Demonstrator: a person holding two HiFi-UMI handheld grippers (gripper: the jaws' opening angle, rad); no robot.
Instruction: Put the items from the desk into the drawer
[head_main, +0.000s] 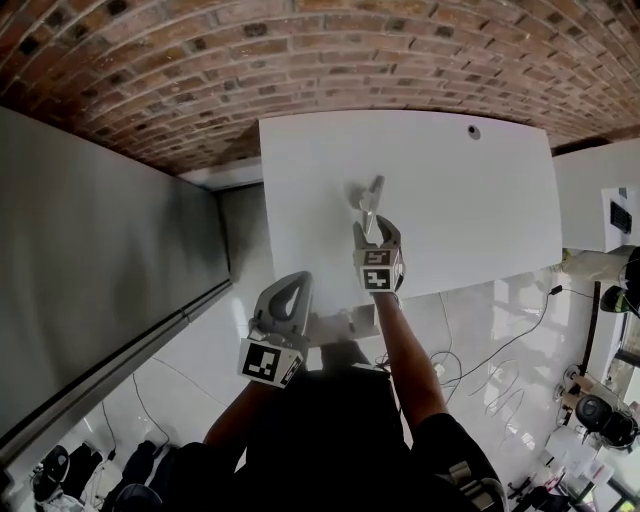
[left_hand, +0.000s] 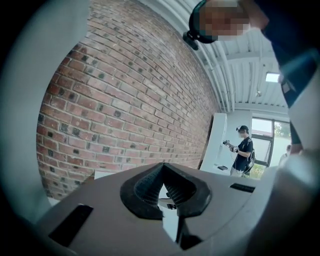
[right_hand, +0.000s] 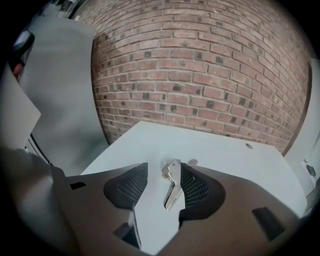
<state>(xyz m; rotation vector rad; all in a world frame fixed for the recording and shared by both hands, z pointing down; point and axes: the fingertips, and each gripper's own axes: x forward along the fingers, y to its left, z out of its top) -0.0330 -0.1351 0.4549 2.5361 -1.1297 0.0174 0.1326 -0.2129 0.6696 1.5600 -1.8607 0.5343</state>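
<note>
A small silver metal clip-like item (head_main: 370, 198) lies on the white desk (head_main: 480, 220), near its front middle. My right gripper (head_main: 371, 230) hovers just behind it, open. In the right gripper view the item (right_hand: 172, 186) sits between the two pads, close against the right pad (right_hand: 197, 187), with a wide gap to the left pad. My left gripper (head_main: 292, 298) hangs off the desk's front left corner, over the floor. Its pads (left_hand: 150, 186) meet at the tip, shut on nothing. No drawer can be made out.
The desk has a cable hole (head_main: 473, 131) at the back right. A brick wall (head_main: 300, 50) stands behind it and a grey panel (head_main: 90, 280) to the left. Another white desk (head_main: 590, 190) stands on the right, with cables (head_main: 480, 370) on the floor. A person (left_hand: 243, 155) stands far off.
</note>
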